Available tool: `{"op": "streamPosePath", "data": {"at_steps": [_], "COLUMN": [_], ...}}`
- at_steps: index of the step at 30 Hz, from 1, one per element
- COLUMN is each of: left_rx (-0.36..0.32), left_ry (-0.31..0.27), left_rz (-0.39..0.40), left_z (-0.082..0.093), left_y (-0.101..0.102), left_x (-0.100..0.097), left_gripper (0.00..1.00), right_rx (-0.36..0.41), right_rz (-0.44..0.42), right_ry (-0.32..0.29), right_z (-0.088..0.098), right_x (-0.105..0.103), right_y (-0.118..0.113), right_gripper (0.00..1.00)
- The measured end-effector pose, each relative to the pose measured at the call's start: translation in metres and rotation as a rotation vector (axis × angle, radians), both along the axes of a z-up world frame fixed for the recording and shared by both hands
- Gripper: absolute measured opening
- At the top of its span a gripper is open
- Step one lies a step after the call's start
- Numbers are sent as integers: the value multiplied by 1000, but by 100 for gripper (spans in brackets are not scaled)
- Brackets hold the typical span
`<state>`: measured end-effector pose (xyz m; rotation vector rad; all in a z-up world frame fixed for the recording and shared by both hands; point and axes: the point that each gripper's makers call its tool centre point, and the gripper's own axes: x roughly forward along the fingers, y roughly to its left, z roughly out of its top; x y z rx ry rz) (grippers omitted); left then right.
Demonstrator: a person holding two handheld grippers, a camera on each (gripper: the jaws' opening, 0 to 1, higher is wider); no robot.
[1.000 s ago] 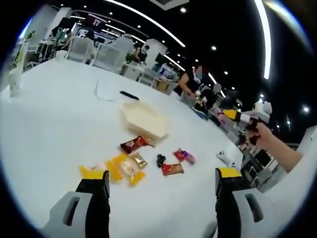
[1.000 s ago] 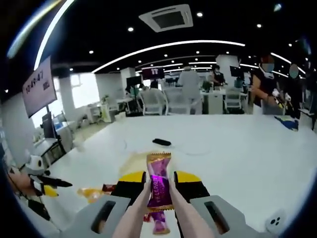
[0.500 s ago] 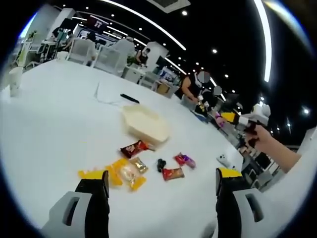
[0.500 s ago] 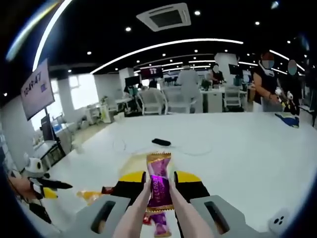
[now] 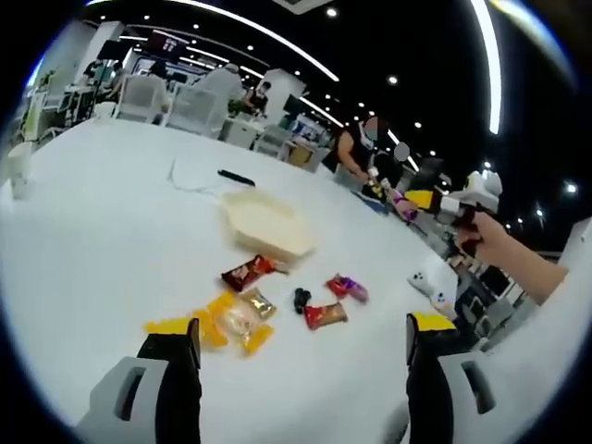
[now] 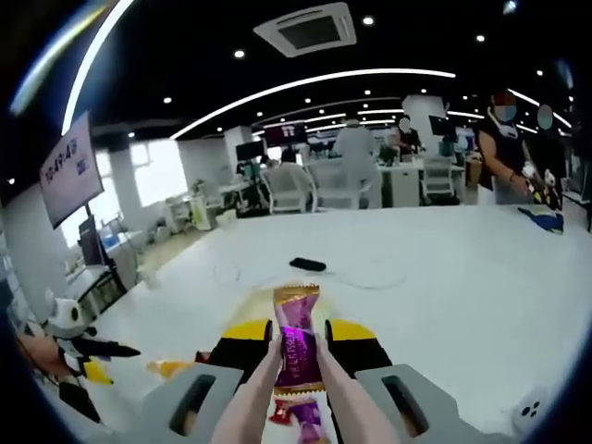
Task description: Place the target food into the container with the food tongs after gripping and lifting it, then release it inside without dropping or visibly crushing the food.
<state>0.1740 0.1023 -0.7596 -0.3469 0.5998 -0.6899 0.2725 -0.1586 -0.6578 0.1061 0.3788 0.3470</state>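
1. White table (image 5: 83, 240), big and glossy, with one pale cream container (image 5: 264, 223) sitting open on it in the left gripper view.
2. Snacks lying loose just in front of the container, as far as I can count: one dark red wrapper (image 5: 245, 271), one red-and-purple candy (image 5: 344, 287), one small red packet (image 5: 323, 314), one little dark piece (image 5: 301, 299), plus a cluster of yellow and clear wrappers (image 5: 227, 319) — maybe four or five, too bunched up to call.
3. Left gripper (image 5: 301, 347): jaws spread wide, nothing between them, hovering above the table on the near side of the snack pile.
4. Right gripper (image 6: 298, 344): jaws squeezed onto a pair of food tongs (image 6: 338, 398), and the tong tips pinch one purple candy bar (image 6: 298, 347) standing upright, lifted above the table. Doesn't look squashed.
5. Also on the table: one black remote-looking thing (image 6: 307, 265) past the container and one small white device (image 5: 422, 282) off to the side.
6. A few people (image 6: 504, 148) stand in the background.
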Motion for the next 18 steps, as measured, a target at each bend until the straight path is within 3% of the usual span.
{"op": "streamPosePath", "data": {"at_steps": [16,18], "left_rx": [-25,-24], "left_ry": [-18,-61], "left_rz": [-16,-13], "left_z": [4,9], "left_y": [-12,-13], "left_x": [1,4], "left_gripper": [99,99], "right_rx": [22,25], "right_rz": [2,3], "right_ry": [-4,-5], "right_z": [2,2], "right_x": [9,10], "right_y": [6,7], "right_gripper": [21,21]}}
